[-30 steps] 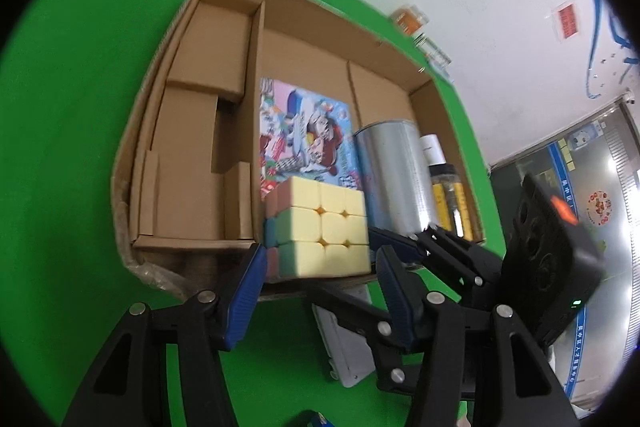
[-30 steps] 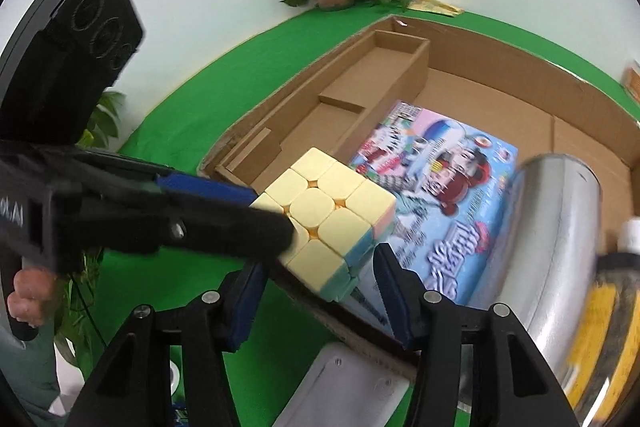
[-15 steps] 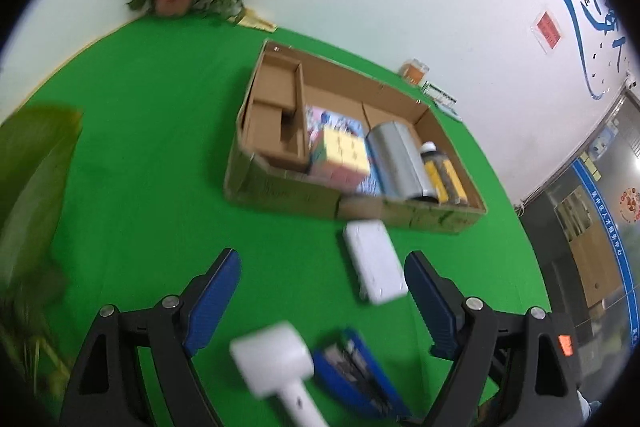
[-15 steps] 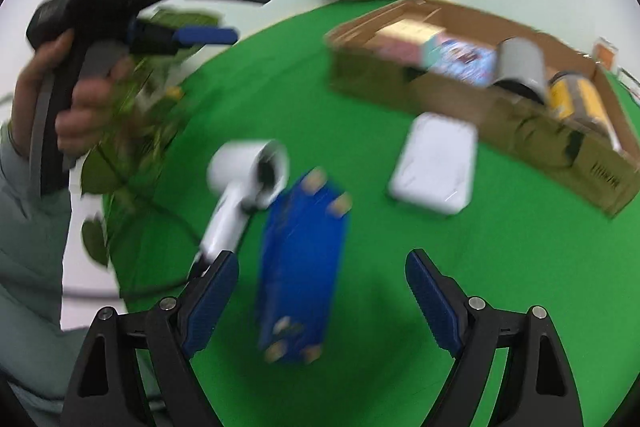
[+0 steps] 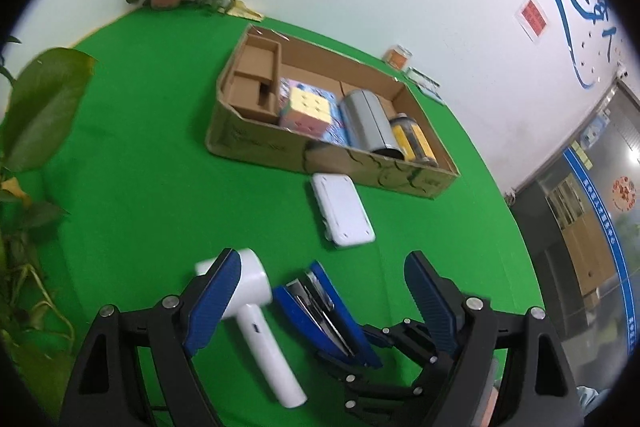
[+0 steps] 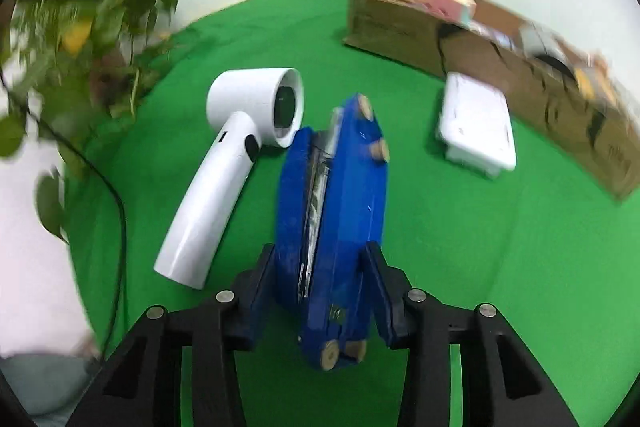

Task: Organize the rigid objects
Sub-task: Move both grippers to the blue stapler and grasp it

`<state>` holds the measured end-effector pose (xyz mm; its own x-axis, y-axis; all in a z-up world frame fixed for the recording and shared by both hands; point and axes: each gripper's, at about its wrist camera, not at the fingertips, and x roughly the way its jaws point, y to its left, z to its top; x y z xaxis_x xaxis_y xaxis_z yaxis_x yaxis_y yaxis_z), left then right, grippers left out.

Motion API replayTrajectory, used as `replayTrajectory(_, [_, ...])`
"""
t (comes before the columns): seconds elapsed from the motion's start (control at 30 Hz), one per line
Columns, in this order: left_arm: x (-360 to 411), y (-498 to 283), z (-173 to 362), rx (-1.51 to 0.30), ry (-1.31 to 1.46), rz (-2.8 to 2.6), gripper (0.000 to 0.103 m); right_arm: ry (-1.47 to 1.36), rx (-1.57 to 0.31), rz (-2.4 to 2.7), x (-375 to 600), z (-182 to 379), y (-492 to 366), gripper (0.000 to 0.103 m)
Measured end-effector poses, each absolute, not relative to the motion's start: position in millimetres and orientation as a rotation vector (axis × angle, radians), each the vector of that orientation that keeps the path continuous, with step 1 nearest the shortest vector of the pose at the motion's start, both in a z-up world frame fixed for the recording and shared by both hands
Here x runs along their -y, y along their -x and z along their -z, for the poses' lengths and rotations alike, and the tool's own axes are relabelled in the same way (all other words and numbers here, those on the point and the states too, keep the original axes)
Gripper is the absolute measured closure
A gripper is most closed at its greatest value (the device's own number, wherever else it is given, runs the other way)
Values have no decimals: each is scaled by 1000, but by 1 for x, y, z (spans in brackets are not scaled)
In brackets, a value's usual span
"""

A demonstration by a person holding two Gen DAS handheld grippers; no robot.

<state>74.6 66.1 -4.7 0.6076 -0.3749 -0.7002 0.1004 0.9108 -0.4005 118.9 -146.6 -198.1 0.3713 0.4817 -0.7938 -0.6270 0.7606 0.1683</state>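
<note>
A blue stapler (image 6: 332, 211) lies on its side on the green surface (image 5: 140, 187), a white hair dryer (image 6: 236, 163) just beside it. A flat white case (image 5: 342, 209) lies near the cardboard box (image 5: 280, 147), which holds a pastel cube (image 5: 306, 107).

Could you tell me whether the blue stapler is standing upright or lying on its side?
On its side: the blue stapler shows its round base feet sideways on the green cloth.

Blue stapler (image 6: 332, 211); white hair dryer (image 6: 228, 167); white case (image 6: 476, 125); green tablecloth (image 6: 480, 247).
</note>
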Motion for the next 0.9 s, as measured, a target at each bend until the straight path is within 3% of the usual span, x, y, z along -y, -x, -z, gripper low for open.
replayTrajectory(0.23, [-28,-77,20,-930,348,389,19,-508,-1124,-782,248,212,-134,69])
replayTrajectory(0.3, [-13,-79,27,-950,344,430,19,-705,-1128,-751,288,222,-133,67])
replayTrajectory(0.33, [-7,-80,30,-960,343,447,19,-727,-1111,-686,306,223,-128,60])
replayTrajectory(0.37, [0,-81,34,-973,345,463,19,-684,-1093,-602,317,219,-123,47])
replayTrajectory(0.43, [12,-84,42,-997,350,493,19,-554,-994,-480,335,200,-107,33])
replayTrajectory(0.57, [35,-91,58,-1044,355,540,19,-248,-812,-418,329,168,-73,14])
replayTrajectory(0.8, [58,-105,96,-1137,431,653,19,25,-813,-388,276,187,-66,16])
replayTrajectory(0.9, [63,-107,111,-1157,457,661,19,83,-840,-355,260,201,-68,32])
